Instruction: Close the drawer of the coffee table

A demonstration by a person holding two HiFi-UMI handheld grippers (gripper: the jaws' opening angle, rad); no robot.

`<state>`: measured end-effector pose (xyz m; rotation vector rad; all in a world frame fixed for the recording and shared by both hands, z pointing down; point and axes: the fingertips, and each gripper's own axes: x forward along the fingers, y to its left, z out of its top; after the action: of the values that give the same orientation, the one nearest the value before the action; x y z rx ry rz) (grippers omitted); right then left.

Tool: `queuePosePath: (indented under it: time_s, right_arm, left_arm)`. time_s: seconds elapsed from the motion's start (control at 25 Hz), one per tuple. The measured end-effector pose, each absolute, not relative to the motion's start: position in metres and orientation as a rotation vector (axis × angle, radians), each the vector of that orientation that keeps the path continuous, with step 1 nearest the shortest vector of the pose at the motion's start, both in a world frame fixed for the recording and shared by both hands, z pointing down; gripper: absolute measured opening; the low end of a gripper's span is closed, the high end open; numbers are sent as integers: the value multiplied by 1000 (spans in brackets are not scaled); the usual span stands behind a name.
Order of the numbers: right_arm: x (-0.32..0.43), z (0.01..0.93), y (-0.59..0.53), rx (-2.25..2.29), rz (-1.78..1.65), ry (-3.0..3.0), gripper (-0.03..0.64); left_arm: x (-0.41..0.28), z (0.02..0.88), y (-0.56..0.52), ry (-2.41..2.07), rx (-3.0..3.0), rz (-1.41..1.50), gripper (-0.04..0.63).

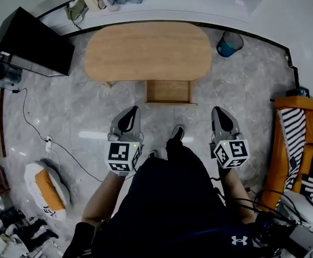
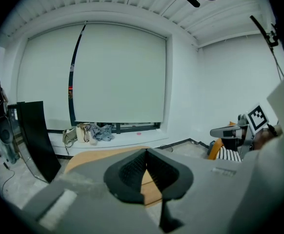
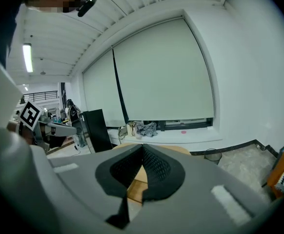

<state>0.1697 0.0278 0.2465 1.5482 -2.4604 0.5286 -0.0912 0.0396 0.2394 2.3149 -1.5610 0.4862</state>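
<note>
While its drawer [image 1: 169,91] hangs open, coffee table [image 1: 146,50], marble floor [image 1: 86,117]

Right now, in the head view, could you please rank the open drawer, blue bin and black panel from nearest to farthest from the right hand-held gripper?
1. open drawer, just ahead-left of the right hand-held gripper
2. blue bin, farther ahead, by the right end of the coffee table
3. black panel, far off to the left

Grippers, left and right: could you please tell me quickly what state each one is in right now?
Left gripper: closed, holding nothing.
Right gripper: closed, holding nothing.
</note>
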Motion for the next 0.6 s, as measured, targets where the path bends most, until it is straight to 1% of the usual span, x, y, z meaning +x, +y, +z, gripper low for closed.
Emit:
queuePosePath:
  time_s: [0.32, 0.6]
  right_arm:
    - [187, 262, -18, 1484, 565, -2477, 2]
    - [193, 280, -38, 1447, 560, -2455, 3]
  left_arm:
    - [-68, 245, 6, -1601, 2284, 489, 2]
    - [-63, 257, -4, -1600, 2259, 524, 2]
